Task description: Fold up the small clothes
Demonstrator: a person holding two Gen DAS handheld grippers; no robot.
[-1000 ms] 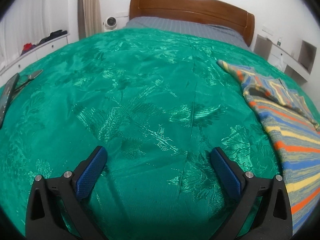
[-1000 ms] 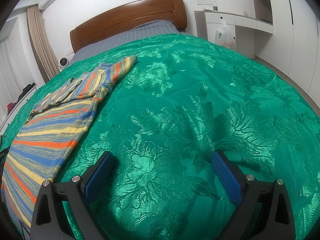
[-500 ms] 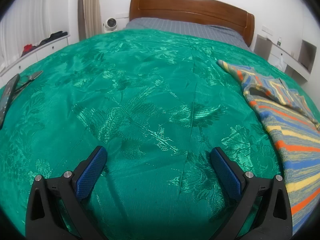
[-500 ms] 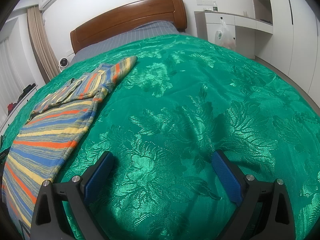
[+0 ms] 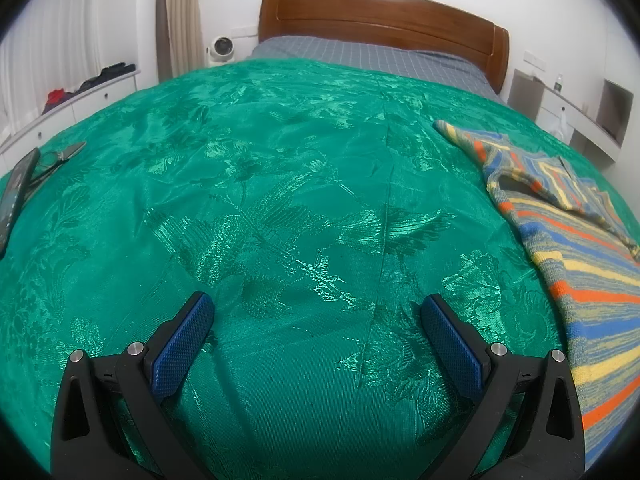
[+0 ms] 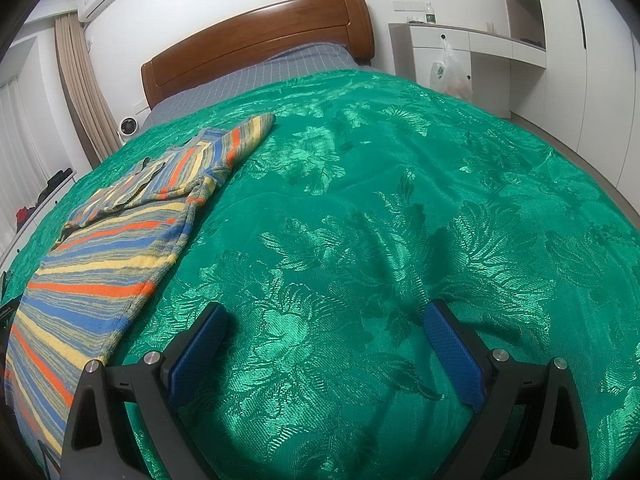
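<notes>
Right now both my left gripper (image 5: pixel 316 308) and right gripper (image 6: pixel 324 316) hang wide open, empty, over the green bedspread (image 5: pixel 280 200). Pinching the striped sweater (image 6: pixel 120 248) between them, I might snag that slippery cover too.

We lose the striped garment (image 5: pixel 592 264) past the 4 o'clock rim, and its hem (image 6: pixel 28 380) past 8 o'clock; the dark flat object (image 5: pixel 16 196) at 9 o'clock stays unidentifiable.

bedspread (image 5: pixel 280 208) green floral | sweater (image 6: pixel 120 248) blue-orange-yellow stripes | headboard (image 5: pixel 380 12) brown
</notes>
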